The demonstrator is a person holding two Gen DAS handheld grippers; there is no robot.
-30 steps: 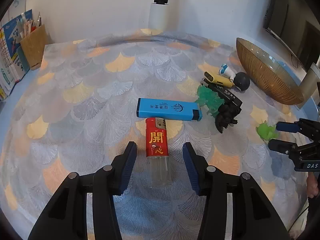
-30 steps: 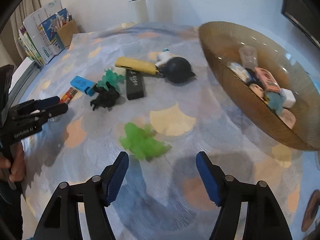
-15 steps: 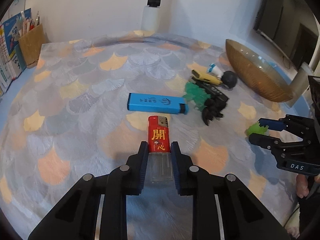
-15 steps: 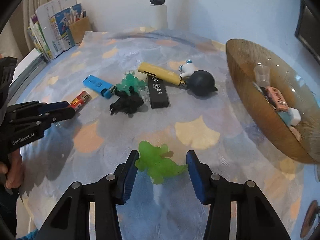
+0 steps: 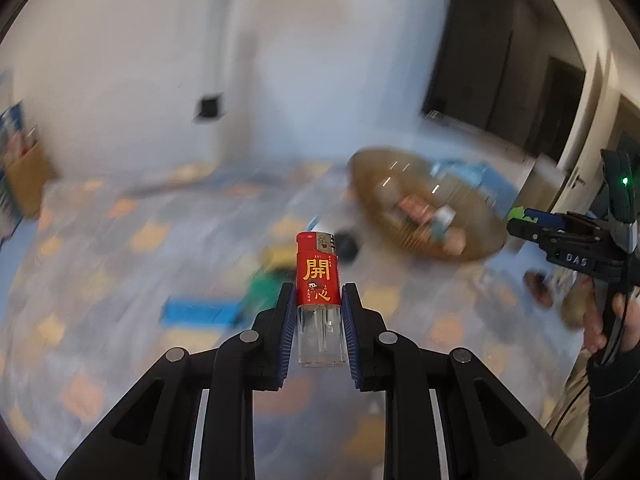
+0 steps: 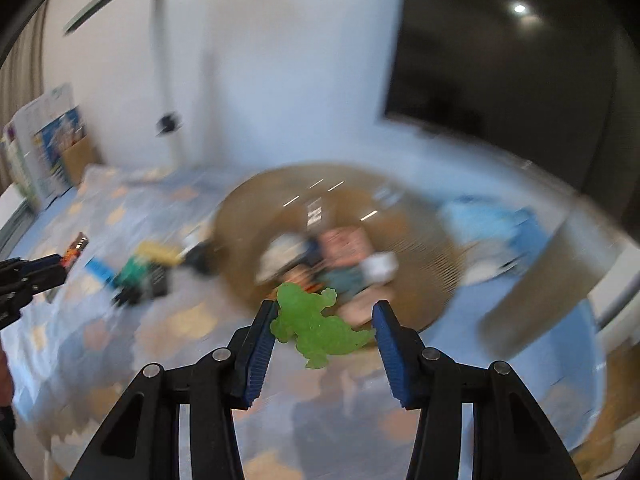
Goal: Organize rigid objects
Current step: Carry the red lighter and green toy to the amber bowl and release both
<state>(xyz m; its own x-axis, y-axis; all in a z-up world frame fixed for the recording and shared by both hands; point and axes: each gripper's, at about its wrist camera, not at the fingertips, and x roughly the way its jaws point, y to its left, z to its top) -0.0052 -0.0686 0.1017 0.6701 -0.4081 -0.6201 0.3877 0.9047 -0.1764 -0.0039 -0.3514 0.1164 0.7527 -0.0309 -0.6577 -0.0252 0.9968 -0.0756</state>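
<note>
Left-wrist view, nearest first: the left hand-held gripper (image 5: pixel 319 312) is clamped narrow on the lighter (image 5: pixel 319 300), its blue pads pressed to both sides of the clear lower body while the red top with gold characters sticks out ahead of the fingertips, lifted clear of the worktop (image 5: pixel 100 264). Beyond the lighter, blurred, lie a blue bar (image 5: pixel 200 312), a green toy (image 5: pixel 264 288), something yellow (image 5: pixel 280 256) and a dark ball (image 5: pixel 347 245), all between the lighter and the bowl (image 5: pixel 424 208). The amber bowl sits further back and to the right of the lighter, tilted, with small blurred pieces inside. Right of the bowl, the right hand-held gripper (image 5: pixel 520 220) shows from the side, a person's hand (image 5: pixel 608 320) around its handle, a scrap of green at its tip.

Right-wrist view: the right hand-held gripper (image 6: pixel 324 320) holds the green dinosaur (image 6: pixel 316 322) at a middling width, one pad against the head end and the other at the tail tip, the figure hanging in the air. Directly behind the dinosaur is the bowl (image 6: pixel 420 248), nothing standing between them. Left of the bowl lies the blurred cluster of small things, too smeared to tell which touch. Further left, the left hand-held gripper's tip (image 6: pixel 52 264) enters with the lighter (image 6: pixel 76 248). A cardboard box (image 6: pixel 76 160) of papers stands at the far-left worktop (image 6: pixel 120 320) edge, against the wall.
</note>
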